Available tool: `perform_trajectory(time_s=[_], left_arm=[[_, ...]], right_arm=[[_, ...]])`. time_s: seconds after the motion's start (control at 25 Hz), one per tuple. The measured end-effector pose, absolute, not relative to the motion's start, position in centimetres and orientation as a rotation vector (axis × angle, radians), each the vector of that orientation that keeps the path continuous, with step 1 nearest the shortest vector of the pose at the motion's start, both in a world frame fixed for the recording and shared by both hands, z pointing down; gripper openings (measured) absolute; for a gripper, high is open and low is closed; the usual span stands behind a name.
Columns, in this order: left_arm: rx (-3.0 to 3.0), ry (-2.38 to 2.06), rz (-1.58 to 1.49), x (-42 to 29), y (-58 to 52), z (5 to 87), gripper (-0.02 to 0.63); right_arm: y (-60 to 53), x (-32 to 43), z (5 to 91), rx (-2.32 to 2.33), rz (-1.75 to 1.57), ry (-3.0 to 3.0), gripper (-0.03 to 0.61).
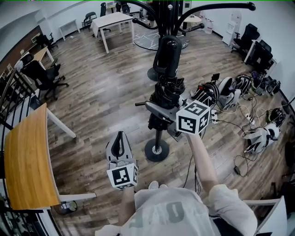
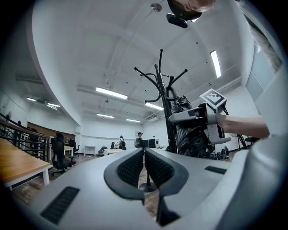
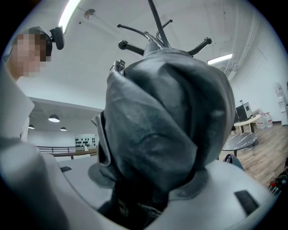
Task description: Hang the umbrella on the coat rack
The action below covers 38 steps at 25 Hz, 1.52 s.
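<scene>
The black coat rack (image 1: 158, 135) stands mid-floor on a round base, and its hooks (image 1: 216, 8) spread out at the top. A black folded umbrella (image 1: 168, 69) is upright against the pole. My right gripper (image 1: 157, 109) is shut on its crumpled fabric. In the right gripper view the umbrella (image 3: 166, 126) fills the frame between the jaws of the right gripper (image 3: 150, 197), with the rack's hooks (image 3: 157, 27) above. My left gripper (image 1: 120, 137) is shut on nothing, low and left of the rack. The left gripper view shows the left gripper (image 2: 144, 152), the rack (image 2: 163, 90) and the umbrella (image 2: 189, 132).
A wooden table (image 1: 27, 166) stands at the left by a railing. A white table (image 1: 110, 20) and office chairs (image 1: 44, 76) are farther back. Cables and devices (image 1: 239, 92) litter the floor at the right. Two people (image 2: 130, 141) stand far off.
</scene>
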<state>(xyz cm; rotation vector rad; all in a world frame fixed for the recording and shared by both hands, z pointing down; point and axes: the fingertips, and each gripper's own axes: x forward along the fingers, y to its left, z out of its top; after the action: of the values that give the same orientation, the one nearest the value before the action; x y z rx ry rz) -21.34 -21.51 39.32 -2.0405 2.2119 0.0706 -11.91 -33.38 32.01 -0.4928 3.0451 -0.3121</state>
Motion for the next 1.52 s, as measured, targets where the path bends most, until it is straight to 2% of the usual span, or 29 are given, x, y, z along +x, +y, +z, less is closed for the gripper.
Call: perform_trajectory(time_s=[1.0, 1.52], left_arm=[[-2.046, 2.174, 0.064, -20.9, -20.3, 38.8, 0.035], [-2.045, 2.139, 0.069, -18.8, -18.5, 38.9, 0.035]], right_arm=[[-33.9, -7.6, 33.0, -0.904, 0.003, 2.714, 0.307], [-30.2, -4.0, 36.6, -1.004, -0.035, 2.715, 0.31]])
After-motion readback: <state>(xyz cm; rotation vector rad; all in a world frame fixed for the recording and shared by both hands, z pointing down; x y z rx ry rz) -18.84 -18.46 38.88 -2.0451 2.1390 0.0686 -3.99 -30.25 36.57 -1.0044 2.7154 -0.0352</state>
